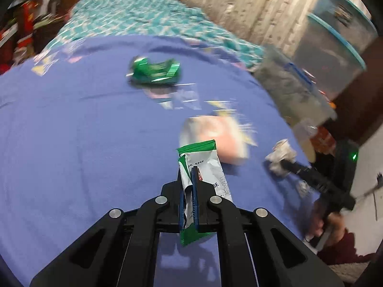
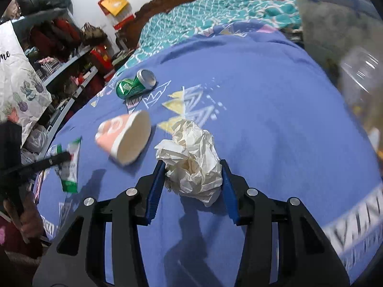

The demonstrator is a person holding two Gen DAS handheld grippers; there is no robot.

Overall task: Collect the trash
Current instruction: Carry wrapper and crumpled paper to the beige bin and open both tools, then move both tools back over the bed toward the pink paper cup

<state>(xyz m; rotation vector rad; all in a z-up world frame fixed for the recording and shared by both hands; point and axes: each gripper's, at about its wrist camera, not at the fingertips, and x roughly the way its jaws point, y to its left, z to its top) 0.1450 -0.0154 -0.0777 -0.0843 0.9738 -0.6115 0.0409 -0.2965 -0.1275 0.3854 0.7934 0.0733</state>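
My left gripper is shut on a green and white snack wrapper, which hangs above the blue bedsheet. In the right wrist view the right gripper has both blue pads pressed on a crumpled white paper ball, just over the sheet. A pink paper cup lies on its side to the left of the ball. Farther back lies a crushed green can. The left gripper with the wrapper shows at the left edge there.
A teal patterned blanket covers the head of the bed. Clear plastic bins stand along the right side. Cluttered shelves and a white printed bag are on the left. A hand holds the right gripper's handle.
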